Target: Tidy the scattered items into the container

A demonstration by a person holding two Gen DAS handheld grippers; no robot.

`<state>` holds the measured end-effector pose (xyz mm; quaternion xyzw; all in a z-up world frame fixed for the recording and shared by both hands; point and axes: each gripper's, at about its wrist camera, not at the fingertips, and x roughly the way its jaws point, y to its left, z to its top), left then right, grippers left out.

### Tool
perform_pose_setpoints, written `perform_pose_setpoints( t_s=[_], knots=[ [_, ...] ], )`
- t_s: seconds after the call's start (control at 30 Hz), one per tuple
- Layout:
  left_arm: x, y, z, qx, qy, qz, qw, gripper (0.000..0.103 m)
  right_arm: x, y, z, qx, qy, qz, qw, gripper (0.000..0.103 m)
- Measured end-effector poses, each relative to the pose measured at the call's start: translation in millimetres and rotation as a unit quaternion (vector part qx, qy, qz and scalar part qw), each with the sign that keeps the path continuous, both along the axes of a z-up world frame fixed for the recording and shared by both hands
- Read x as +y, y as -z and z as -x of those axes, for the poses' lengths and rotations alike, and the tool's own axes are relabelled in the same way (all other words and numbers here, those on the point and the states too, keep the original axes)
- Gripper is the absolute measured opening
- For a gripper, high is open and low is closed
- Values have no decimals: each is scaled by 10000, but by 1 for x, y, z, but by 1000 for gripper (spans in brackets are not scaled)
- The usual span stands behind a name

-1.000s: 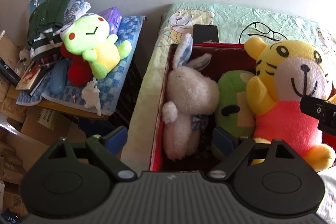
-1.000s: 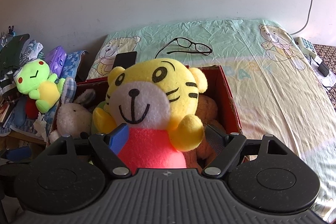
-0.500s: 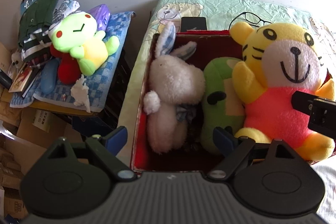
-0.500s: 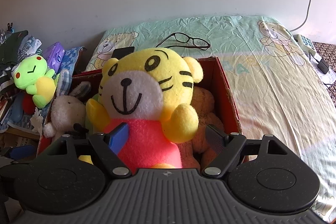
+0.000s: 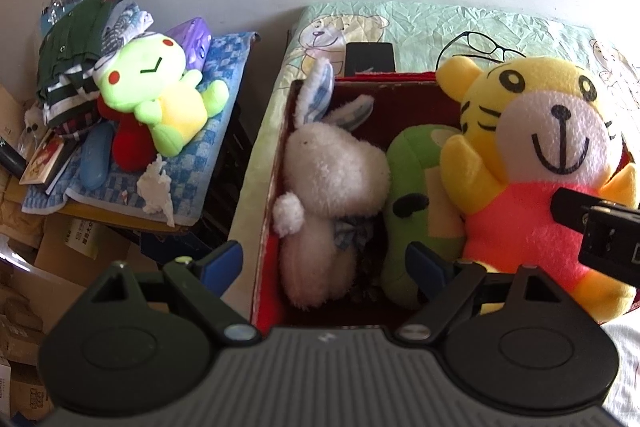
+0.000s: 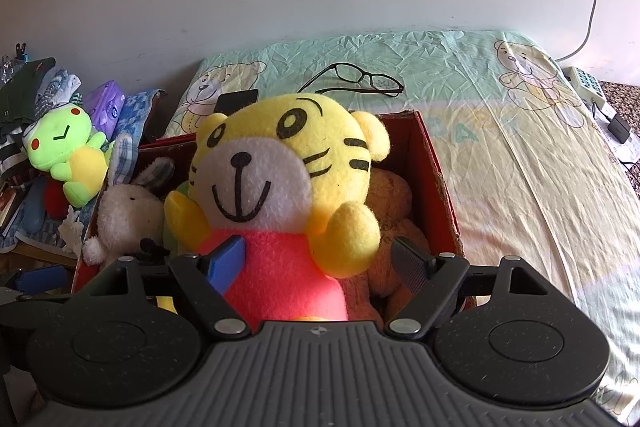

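Far left, on a cluttered side surface [image 5: 224,195] covered with a blue checked towel [image 5: 216,99], a lime-green frog plush [image 5: 160,87] lies on its back on a red item, outside the box and, I judge, still to be tidied. It looks light, soft and squashy, nothing that would break. The round belly seems the best place to grip, since a limb would flop and a fleece surface could slip from a shallow pinch.

The left gripper [image 5: 324,267] hangs over the near left corner of the red box [image 5: 264,227], its blue pads spread wide with nothing clamped between them. The box sits on the bed [image 6: 520,167].

Inside the box, from the left, are a white rabbit plush [image 5: 332,179] with checked ears, then a green plush [image 5: 416,163] wedged beside it. Next is a yellow tiger plush [image 6: 280,187] in a pink shirt, sitting upright with its head well above the rim. A brown plush [image 6: 392,195] is tucked at its right, against the right box wall.

The right gripper [image 6: 320,263] has the tiger's pink body between its pads. The left pad touches the shirt; the right pad stands clear of it, so the fingers are parted, not squeezing. The tiger looks equally light and compressible, and its torso is the firmest place to hold.

On the bed beyond the box lie a black phone [image 5: 370,59] and a pair of glasses [image 6: 360,79]. The glasses are fragile.
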<state>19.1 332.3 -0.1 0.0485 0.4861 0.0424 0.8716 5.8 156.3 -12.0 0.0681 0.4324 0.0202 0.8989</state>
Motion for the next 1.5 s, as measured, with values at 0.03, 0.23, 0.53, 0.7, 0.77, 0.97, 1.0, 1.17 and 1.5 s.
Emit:
perform_pose_setpoints(
  t_s=[0.03,0.23,0.53,0.7,0.77,0.97,1.0,1.17,1.5],
  knots=[
    [0,-1,0,-28,25,21,10000,88,0,0,0,2,1,-10,10000,82],
    [-2,-3,-1,-135,38,25,9999,88,0,0,-2,-25,-3,-47,10000,82],
    [-2,-3,-4,-166,21,86,9998,88,4,-1,-7,-88,-38,-21,10000,82],
    [0,-1,-9,-78,-36,90,9999,88,5,0,-9,-99,-52,38,9999,83],
    [1,0,-10,-45,-57,124,9999,88,4,0,-10,-100,-42,63,9999,84],
    [1,3,-11,-2,-47,128,9999,88,4,0,-11,-93,-30,120,9999,85],
    [1,4,-12,10,-53,122,9999,88,4,1,-11,-89,-28,109,9999,85],
    [0,5,-13,7,-67,94,9999,88,3,1,-11,-79,-12,59,10000,85],
    [-1,3,-13,-26,-80,12,10000,88,3,0,-12,-80,-3,52,10000,85]
  ],
)
